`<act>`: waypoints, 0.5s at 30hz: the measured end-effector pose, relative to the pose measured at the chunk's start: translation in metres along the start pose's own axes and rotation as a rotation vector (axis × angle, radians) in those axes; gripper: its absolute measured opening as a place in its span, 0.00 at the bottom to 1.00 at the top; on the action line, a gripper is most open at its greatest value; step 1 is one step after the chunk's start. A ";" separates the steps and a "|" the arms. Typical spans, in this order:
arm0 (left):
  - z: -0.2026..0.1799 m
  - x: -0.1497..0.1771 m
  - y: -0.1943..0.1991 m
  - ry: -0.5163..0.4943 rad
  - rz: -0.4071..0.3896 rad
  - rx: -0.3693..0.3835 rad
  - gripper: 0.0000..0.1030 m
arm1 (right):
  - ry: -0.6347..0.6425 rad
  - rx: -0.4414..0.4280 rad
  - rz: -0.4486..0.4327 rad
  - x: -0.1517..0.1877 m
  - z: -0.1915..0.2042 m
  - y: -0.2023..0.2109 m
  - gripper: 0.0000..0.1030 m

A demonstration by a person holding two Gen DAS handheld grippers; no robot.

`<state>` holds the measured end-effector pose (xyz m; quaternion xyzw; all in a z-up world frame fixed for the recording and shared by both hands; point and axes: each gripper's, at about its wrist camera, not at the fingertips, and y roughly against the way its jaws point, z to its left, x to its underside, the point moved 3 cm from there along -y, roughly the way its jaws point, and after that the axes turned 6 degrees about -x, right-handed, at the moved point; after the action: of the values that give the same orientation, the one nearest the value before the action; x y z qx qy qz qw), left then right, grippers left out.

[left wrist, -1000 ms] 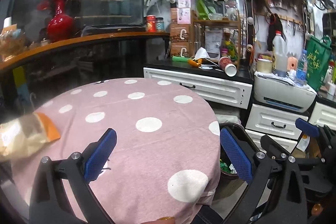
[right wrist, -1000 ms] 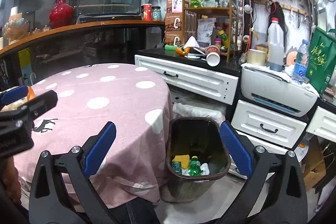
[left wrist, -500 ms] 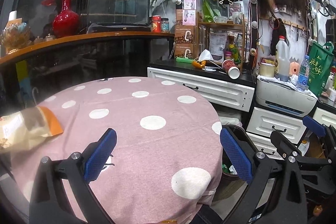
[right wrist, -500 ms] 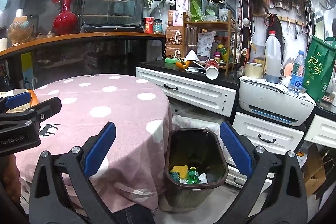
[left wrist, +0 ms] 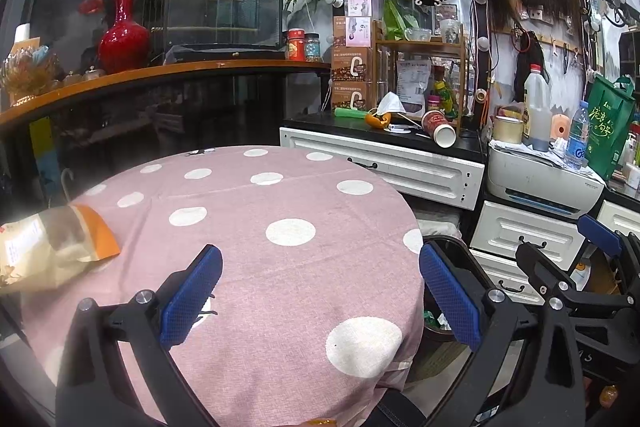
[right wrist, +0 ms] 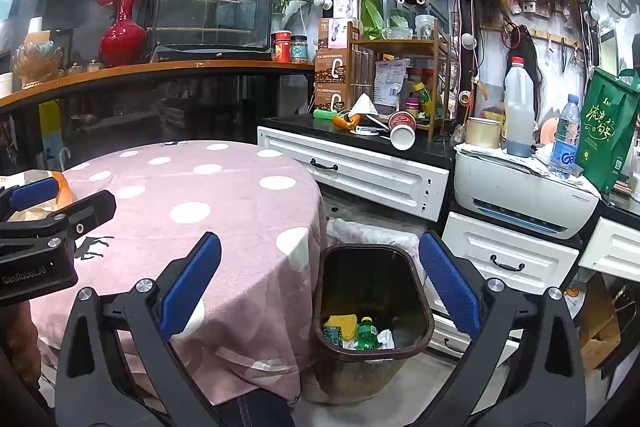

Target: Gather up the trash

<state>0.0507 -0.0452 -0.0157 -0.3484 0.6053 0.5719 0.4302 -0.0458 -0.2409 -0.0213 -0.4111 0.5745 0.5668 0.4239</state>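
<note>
**Both grippers wide, packet waiting on the table**

The left gripper (left wrist: 320, 301) hangs over the pink polka-dot table (left wrist: 280, 267), jaws spread wide, nothing between them. The tan-and-orange snack packet (left wrist: 52, 247) lies flat at the table's left edge. The right gripper (right wrist: 320, 301) gapes too, empty, above the brown trash bin (right wrist: 370, 339) just right of the table, a green bottle (right wrist: 366, 333) inside.

white drawers (right wrist: 352, 171), curved wooden counter (left wrist: 160, 75), cluttered shelves (right wrist: 404, 67)

before me a round table (left wrist: 280, 267) in pink dotted cloth; a tan bag (left wrist: 48, 251) lies at its left edge
</note>
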 end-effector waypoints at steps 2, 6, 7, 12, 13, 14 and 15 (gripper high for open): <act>0.000 0.000 0.000 0.000 -0.001 0.003 0.95 | 0.000 0.000 0.000 0.000 0.000 0.000 0.95; 0.000 0.001 0.000 0.001 0.001 0.001 0.95 | -0.003 -0.001 0.002 0.000 0.000 0.000 0.95; 0.001 0.001 -0.001 0.001 0.003 0.003 0.95 | -0.004 -0.001 0.003 0.000 0.000 -0.001 0.95; 0.001 0.002 -0.001 -0.005 0.001 0.006 0.95 | -0.002 0.003 0.002 0.000 0.000 -0.001 0.95; 0.001 0.002 -0.001 -0.006 0.001 0.007 0.95 | -0.003 0.003 0.002 0.000 0.000 -0.001 0.95; 0.002 0.003 -0.001 -0.006 0.001 0.007 0.95 | -0.005 0.002 0.003 0.000 0.000 -0.001 0.95; 0.002 0.003 -0.001 -0.005 0.002 0.008 0.95 | -0.005 0.002 0.004 0.000 0.000 -0.002 0.95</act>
<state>0.0507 -0.0434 -0.0188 -0.3445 0.6069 0.5710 0.4325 -0.0440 -0.2412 -0.0217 -0.4083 0.5746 0.5681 0.4248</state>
